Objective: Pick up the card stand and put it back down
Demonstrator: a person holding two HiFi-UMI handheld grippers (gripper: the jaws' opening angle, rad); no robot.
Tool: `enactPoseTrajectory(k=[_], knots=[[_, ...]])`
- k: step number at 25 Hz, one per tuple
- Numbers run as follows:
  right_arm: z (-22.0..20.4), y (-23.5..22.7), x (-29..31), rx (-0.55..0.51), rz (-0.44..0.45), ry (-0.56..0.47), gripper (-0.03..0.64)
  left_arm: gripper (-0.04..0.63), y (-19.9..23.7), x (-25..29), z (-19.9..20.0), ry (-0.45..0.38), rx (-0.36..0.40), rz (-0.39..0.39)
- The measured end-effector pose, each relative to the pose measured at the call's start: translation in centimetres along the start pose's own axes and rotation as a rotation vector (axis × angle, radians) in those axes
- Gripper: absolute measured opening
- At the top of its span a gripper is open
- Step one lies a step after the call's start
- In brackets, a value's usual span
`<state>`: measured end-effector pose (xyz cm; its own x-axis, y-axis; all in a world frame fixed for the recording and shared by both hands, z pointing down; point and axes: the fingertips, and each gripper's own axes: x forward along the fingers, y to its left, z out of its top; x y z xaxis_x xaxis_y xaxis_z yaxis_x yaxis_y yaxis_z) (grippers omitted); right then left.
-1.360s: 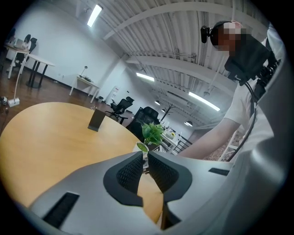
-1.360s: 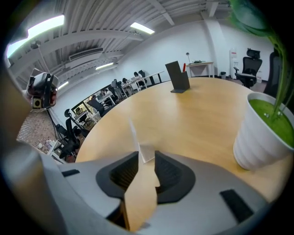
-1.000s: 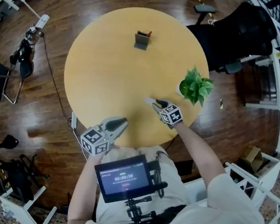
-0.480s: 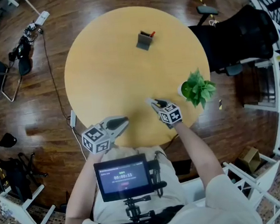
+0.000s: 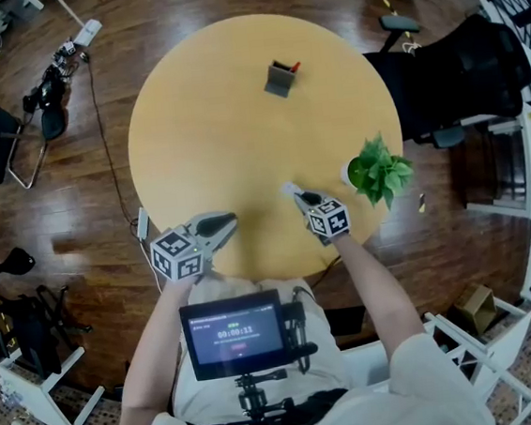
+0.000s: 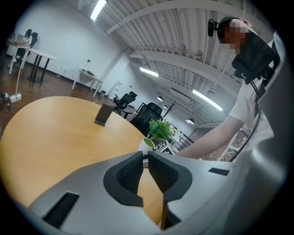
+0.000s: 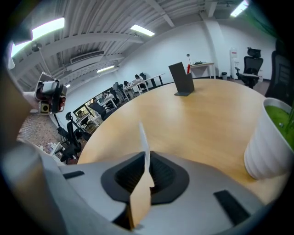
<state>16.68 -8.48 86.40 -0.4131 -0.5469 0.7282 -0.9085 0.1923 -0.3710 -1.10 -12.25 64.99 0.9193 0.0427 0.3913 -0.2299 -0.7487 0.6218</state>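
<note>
Narrowed since a second ago, right gripper jaws are closing on a thin card. Card stand stands upright on the far side of the table, well apart from both grippers. Left gripper is nearly closed and empty, at the near edge. Likely best: open the jaws before the long reach, grip the stand squarely, lift straight.

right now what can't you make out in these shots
- Card stand: too small in the head view to tell what the red-tipped thing in it is.
- Card: edge-on in the right gripper view between the closing jaws of the right tool, so its face is hidden.
- Plant pot: cut off by that view's right edge; leaves cover most of it in the head view.
</note>
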Motion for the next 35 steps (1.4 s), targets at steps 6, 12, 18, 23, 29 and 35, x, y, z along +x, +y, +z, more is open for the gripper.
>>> enactPoseTrajectory(k=[6, 12, 18, 23, 29, 35], knots=[[0.6, 0.7, -1.2, -0.008, 0.008, -0.025, 0.025, 0.025, 0.6, -0.7, 0.4, -0.031, -0.027, 0.052], [2.9, 3.0, -3.9, -0.043, 0.037, -0.084, 0.023, 0.0, 1.6, -2.3, 1.4, -0.084, -0.006, 0.144], [6.0, 5.6, -7.4, -0.067, 0.05, -0.159, 0.022, 0.0, 0.1, -3.1, 2.6, -0.135, -0.016, 0.125], [7.9, 7.1, -10.2, -0.068, 0.056, -0.174, 0.021, 0.0, -1.3, -3.7, 4.5, -0.209, -0.046, 0.098], [10.4, 8.4, -13.8, -0.071, 0.061, -0.223, 0.023, 0.0, -2.3, -4.6, 6.1, -0.243, -0.108, 0.129], [12.5, 10.2, -17.6, -0.116, 0.081, -0.263, 0.021, 0.0, -4.4, -5.9, 9.2, -0.315, -0.1, 0.122]])
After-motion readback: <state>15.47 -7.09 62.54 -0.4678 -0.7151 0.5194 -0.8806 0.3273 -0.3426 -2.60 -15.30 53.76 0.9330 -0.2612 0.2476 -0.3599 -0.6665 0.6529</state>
